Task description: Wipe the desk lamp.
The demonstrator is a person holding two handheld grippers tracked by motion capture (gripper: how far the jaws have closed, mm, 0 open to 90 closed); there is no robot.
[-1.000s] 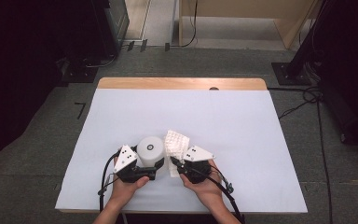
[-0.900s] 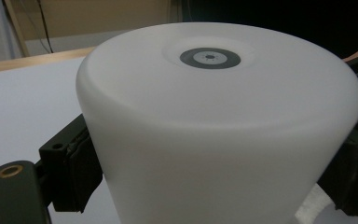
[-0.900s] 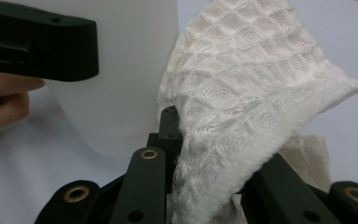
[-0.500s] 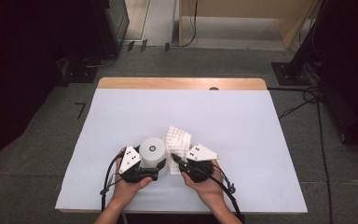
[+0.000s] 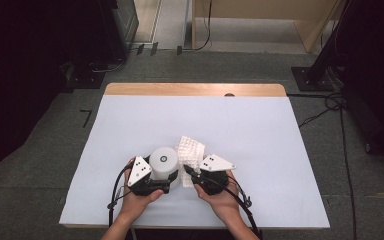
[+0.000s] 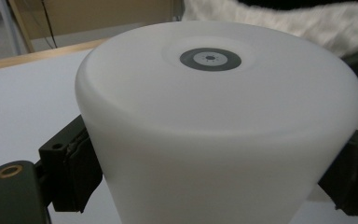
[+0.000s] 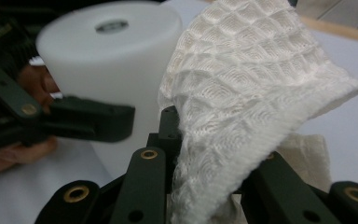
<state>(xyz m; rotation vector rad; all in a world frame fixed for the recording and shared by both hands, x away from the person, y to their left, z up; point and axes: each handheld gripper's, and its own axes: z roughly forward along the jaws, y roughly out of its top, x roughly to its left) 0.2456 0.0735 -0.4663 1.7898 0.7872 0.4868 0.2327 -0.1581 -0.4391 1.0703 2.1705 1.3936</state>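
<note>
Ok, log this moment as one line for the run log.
left gripper: shut on white plastic cylinder | right gripper: shut on white waffle-weave cloth | cloth beside cylinder | surface: white table

In the left gripper view the cup [image 6: 223, 121] runs off the bottom edge, so its base is cut away, and its bulk hides most of both jaws, leaving black pads at either side of the cup. In the right gripper view the cloth [image 7: 242, 107] drapes over the jaws and hides their tips. Behind the cloth, the cup [image 7: 107, 70] is blurred.
</note>
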